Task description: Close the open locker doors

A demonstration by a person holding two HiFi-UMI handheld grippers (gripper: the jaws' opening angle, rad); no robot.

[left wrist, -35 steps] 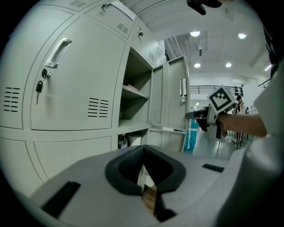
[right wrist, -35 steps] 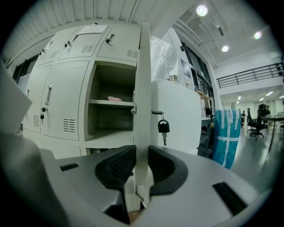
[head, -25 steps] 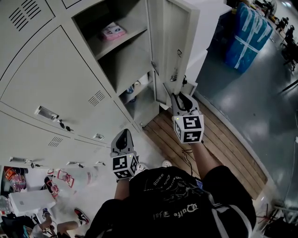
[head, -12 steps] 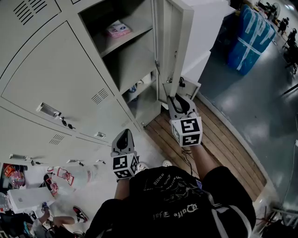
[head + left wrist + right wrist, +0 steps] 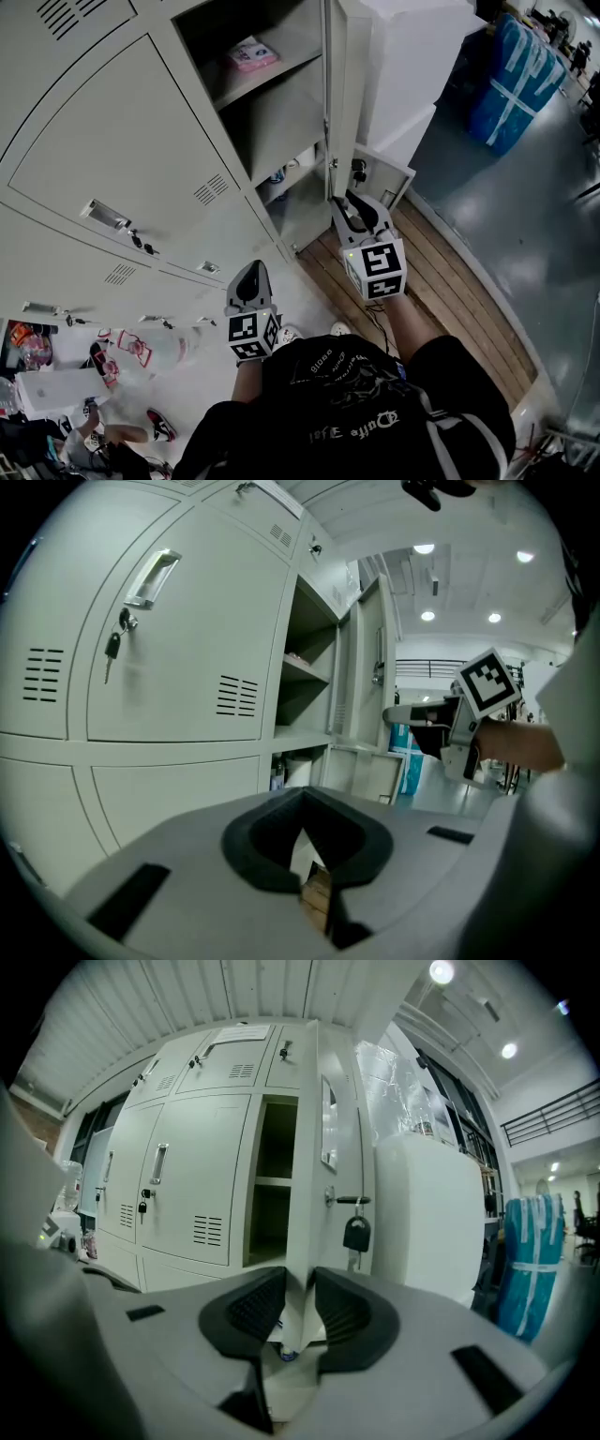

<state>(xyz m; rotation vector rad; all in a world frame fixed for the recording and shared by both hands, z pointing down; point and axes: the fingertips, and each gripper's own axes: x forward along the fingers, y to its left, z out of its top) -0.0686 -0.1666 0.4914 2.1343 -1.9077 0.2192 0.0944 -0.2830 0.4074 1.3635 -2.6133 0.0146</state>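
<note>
A tall grey locker door (image 5: pixel 352 84) stands open at the right end of the locker bank, almost edge-on in the head view. My right gripper (image 5: pixel 349 199) holds its lower free edge (image 5: pixel 302 1147); its jaws have just been opening slightly, and both pads (image 5: pixel 258 1305) still lie against the door's edge. A black padlock (image 5: pixel 356 1234) hangs from the latch just above the jaws. A small lower locker door (image 5: pixel 384 173) also hangs open behind that hand. My left gripper (image 5: pixel 248 272) hovers low by the closed lockers, shut with nothing in it (image 5: pixel 305 841).
A pink packet (image 5: pixel 251 53) lies on the open locker's shelf. Closed lockers with keys and handles (image 5: pixel 150 578) fill the left. A wooden strip (image 5: pixel 450 272) runs along the floor, a blue wrapped bundle (image 5: pixel 511 80) stands far right, and shoes and bags (image 5: pixel 112 361) lie at bottom left.
The tall door has swung a little towards the locker and looks narrower. My right gripper has moved down and left in the picture with it. The left gripper has stayed put.
</note>
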